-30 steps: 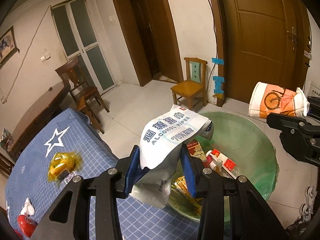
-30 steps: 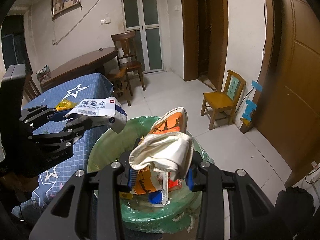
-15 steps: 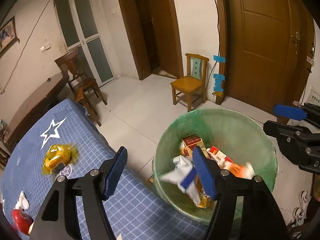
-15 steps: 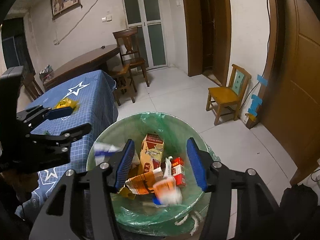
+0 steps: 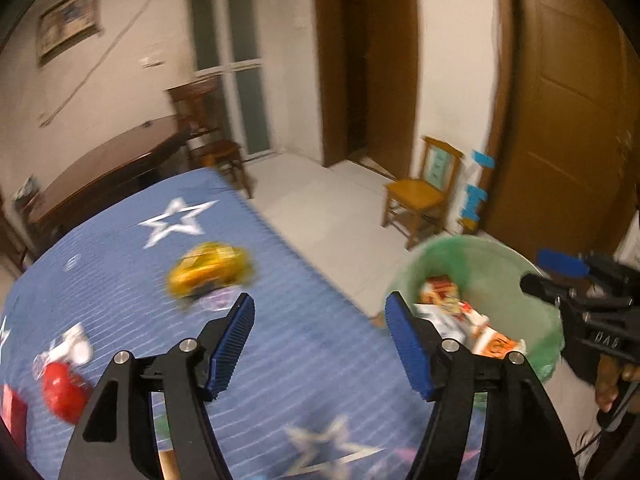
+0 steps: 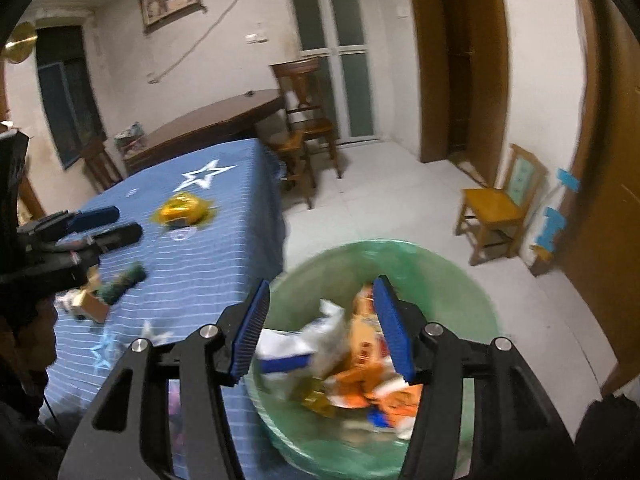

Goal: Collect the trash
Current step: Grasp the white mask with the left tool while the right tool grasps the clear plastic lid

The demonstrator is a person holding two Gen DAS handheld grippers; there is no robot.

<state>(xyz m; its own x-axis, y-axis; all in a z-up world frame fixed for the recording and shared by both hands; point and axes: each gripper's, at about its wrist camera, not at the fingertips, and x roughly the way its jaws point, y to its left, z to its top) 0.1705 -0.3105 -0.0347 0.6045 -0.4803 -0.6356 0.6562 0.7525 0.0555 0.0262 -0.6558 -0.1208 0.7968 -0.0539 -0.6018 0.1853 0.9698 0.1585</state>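
Now both grippers are being held empty beside the green-lined trash bin (image 6: 448, 264): left gripper (image 5: 320, 340) jaws parted over the blue tablecloth (image 5: 120, 264), right gripper (image 6: 320, 324) jaws spread above the bin's wrappers (image 6: 360, 364).

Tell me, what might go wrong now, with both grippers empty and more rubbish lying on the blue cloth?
1. The yellow wrapper looks crinkly and flat, so the open left gripper might pinch the blue tablecloth along with it.
2. The green-lined bin stands right against the table edge; the right gripper, hanging over it, could knock it.
3. The red item lies near the table's edge and could get pushed off.
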